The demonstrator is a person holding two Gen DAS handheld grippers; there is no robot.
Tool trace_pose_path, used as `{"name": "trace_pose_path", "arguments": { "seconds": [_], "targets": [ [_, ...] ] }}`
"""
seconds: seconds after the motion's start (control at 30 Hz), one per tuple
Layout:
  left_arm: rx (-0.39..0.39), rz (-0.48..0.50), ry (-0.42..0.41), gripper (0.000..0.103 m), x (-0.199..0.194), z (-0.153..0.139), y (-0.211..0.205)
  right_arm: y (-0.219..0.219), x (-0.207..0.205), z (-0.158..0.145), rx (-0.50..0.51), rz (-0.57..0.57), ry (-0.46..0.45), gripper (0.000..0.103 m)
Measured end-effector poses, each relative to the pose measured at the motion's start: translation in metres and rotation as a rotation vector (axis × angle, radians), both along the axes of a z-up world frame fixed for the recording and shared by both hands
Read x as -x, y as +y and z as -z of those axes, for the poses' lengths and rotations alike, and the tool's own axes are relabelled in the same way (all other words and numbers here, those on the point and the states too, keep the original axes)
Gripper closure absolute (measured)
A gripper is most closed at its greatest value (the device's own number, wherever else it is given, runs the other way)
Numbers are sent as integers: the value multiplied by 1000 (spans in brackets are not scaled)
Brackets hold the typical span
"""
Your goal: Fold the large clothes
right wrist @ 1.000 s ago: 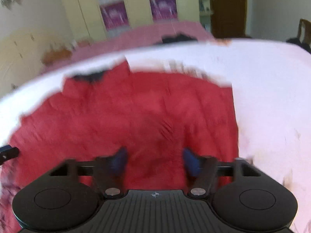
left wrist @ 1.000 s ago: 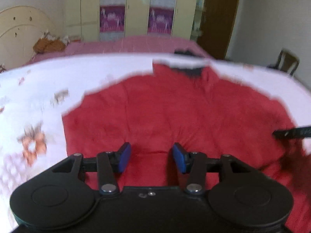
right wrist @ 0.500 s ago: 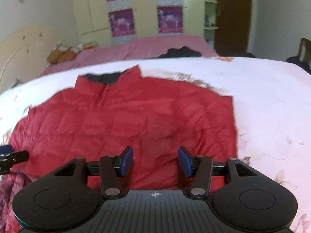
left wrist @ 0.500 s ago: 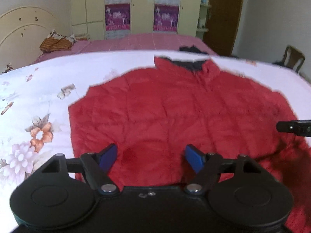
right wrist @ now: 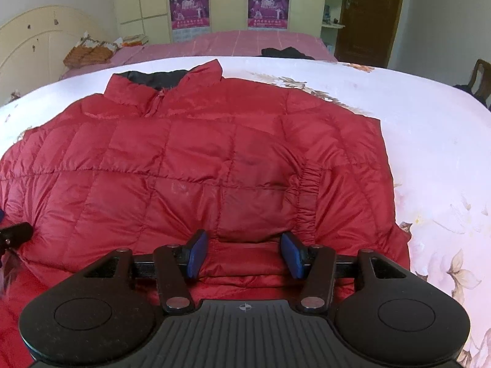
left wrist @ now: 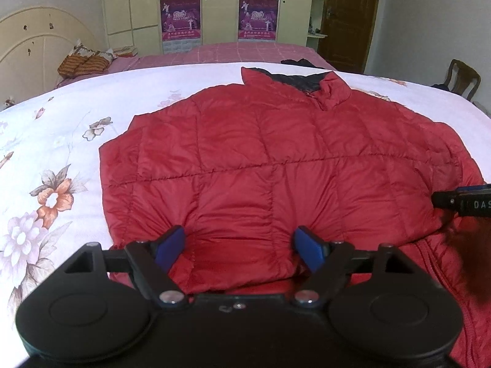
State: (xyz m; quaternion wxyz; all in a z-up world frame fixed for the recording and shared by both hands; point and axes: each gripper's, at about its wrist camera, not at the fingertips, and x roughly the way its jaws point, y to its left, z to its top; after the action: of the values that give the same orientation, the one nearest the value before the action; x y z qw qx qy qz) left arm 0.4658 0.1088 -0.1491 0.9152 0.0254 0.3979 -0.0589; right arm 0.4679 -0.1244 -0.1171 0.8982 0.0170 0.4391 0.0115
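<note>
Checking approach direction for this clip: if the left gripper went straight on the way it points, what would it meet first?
Most likely the red quilted puffer jacket lying on the floral bedsheet. The left gripper has just been opening, nothing is between its blue pads, and it aims down at the jacket's near hem, though depth is unclear.

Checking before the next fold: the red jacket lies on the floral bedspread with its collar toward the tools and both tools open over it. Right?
Not quite. The red jacket lies on the floral bedspread with its collar at the far edge, away from the tools, as the right wrist view shows. The left tool and right tool are open, gripping nothing.
</note>
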Motion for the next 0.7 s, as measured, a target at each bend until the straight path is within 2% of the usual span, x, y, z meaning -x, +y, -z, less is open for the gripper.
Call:
{"name": "trace_pose_path", "arguments": {
  "seconds": [0.13,0.23,0.27,0.3,0.33,0.47,0.5,0.53,0.6,0.7],
  "targets": [
    [-21,2,12,22,-1,-2,-3,-1,-3,0,-1,-17,16,51],
    [-47,-22,11,23,7,-15,0,-13,2,-15,-58,-26,22,50],
    [-51,-35,-3,22,16,-20,3,-21,12,-24,-91,-25,-4,43],
    [-41,-39,-5,22,25,-24,8,-28,21,-32,-110,-20,-24,16],
    [-24,-40,0,22,35,-26,13,-38,33,-38,-126,-16,-49,13],
    [7,-68,20,25,92,-26,39,-88,86,-46,-221,12,-33,15],
    [17,-80,31,25,110,-25,46,-104,101,-46,-260,30,-27,25],
    [31,-87,39,25,125,-24,52,-120,117,-44,-304,52,-15,31],
    [62,-110,66,26,157,-20,66,-144,146,-41,-371,87,12,51],
    [125,-139,94,26,201,-18,84,-175,192,-36,-459,119,37,53]
  ]
}}
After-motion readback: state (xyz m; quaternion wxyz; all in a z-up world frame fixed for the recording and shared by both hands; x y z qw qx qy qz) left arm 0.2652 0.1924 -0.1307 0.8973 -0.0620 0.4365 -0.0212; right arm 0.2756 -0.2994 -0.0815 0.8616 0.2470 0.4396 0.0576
